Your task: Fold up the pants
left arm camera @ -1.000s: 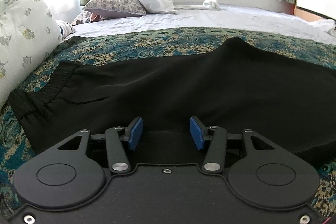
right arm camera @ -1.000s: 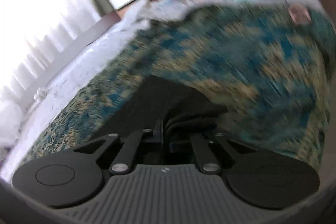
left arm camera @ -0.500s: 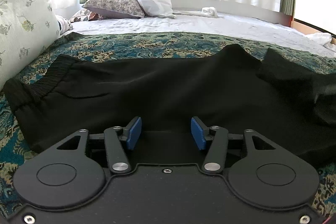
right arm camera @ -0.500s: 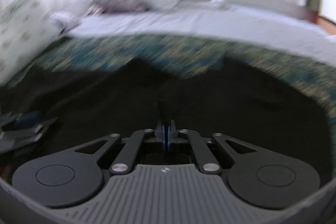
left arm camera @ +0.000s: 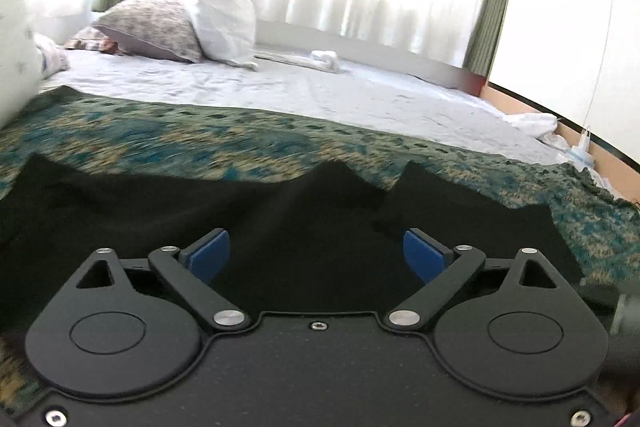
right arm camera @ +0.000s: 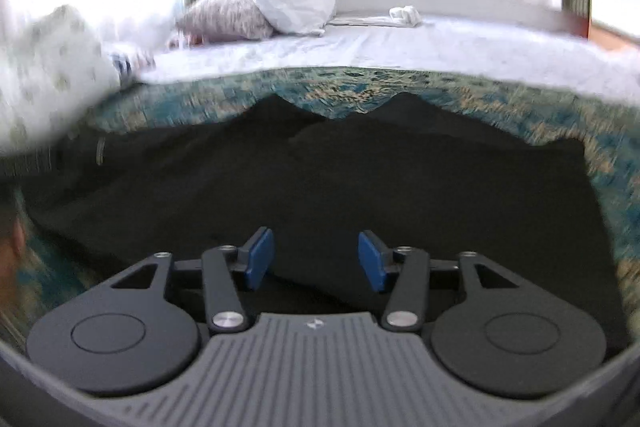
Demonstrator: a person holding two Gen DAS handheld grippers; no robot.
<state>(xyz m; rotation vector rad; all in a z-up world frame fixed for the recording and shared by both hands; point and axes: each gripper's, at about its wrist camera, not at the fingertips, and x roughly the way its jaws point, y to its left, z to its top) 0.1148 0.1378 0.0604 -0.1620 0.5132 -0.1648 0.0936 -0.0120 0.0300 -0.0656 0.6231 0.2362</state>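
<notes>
The black pants lie on the patterned teal bedspread, with the leg end folded over onto the upper part, so two dark peaks show along the far edge. They also fill the right wrist view. My left gripper is wide open and empty, just above the near side of the pants. My right gripper is open and empty, low over the folded fabric. Its dark body shows blurred at the right edge of the left wrist view.
White sheets cover the far half of the bed. Pillows lean at the back left, a floral pillow stands at the left. A small rolled white cloth lies near the curtained window.
My right gripper carried the leg end across over the upper part, then opened and let go. My left gripper opened wider and shifted right.
</notes>
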